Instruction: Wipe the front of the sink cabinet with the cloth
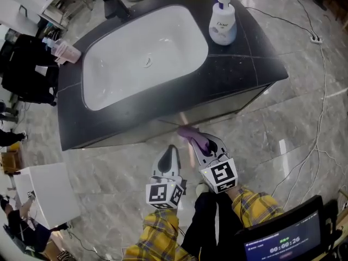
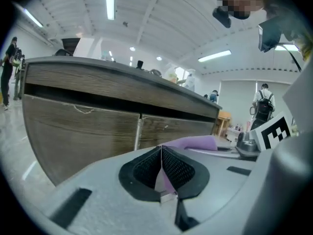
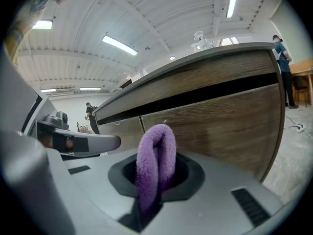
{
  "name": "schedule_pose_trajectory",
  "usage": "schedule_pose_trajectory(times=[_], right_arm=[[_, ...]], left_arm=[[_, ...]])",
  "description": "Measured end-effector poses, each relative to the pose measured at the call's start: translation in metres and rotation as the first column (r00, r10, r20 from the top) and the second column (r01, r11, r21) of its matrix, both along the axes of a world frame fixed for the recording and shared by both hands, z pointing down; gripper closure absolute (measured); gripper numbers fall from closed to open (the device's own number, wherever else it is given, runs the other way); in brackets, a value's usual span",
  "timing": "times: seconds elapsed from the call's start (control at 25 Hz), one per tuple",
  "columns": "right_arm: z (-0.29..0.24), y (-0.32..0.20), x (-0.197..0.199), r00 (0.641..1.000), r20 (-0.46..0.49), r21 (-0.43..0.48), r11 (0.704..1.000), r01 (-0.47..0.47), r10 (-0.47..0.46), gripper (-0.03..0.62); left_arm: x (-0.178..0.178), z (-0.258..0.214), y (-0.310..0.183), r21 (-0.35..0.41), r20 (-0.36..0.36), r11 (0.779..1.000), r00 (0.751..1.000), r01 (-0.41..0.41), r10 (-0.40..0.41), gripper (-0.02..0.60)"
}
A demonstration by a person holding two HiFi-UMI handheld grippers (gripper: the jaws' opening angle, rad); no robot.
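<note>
**Wiping stroke: cloth contact on the cabinet front**

Left tool (image 1: 169, 151): jaws together on nothing. I would hold it low, clear of the stroke. Right tool (image 1: 204, 144): clamped on the purple cloth (image 1: 190, 133), whose folded loop stands proud of the jaws, near the sink cabinet (image 1: 217, 109) front below the dark surface (image 1: 255, 58). I cannot confirm contact. In my judgement, the step calls for pressing the loop flat on the wood panel, then making level, overlapping passes.
</note>
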State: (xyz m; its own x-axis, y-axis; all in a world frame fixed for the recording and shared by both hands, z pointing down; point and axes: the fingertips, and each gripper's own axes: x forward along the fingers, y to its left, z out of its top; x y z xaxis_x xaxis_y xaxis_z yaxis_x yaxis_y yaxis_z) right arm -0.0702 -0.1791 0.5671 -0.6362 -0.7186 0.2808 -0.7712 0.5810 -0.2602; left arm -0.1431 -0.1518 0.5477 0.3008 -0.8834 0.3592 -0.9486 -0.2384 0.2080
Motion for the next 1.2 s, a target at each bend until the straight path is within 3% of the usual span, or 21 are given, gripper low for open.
schedule_pose_trajectory(times=[0.44,0.64,1.2], right_arm=[[-0.001,0.013,-0.038,0.999,-0.003,0.019,0.999,-0.042,0.042,0.549],[0.005,0.01,-0.04,1.0,0.002,0.032,0.999,-0.001,0.001,0.549],[0.022,-0.044,-0.018,0.997,0.048,0.053,0.997,0.064,-0.066,0.549]], left_arm=[[-0.039,0.0,0.021,0.015,0.003,0.999,1.0,-0.03,0.03,0.574],[-0.031,0.009,0.015,0.015,0.009,0.999,0.999,-0.037,0.037,0.574],[-0.002,0.032,-0.024,0.026,0.013,0.998,0.998,0.061,-0.062,0.574]])
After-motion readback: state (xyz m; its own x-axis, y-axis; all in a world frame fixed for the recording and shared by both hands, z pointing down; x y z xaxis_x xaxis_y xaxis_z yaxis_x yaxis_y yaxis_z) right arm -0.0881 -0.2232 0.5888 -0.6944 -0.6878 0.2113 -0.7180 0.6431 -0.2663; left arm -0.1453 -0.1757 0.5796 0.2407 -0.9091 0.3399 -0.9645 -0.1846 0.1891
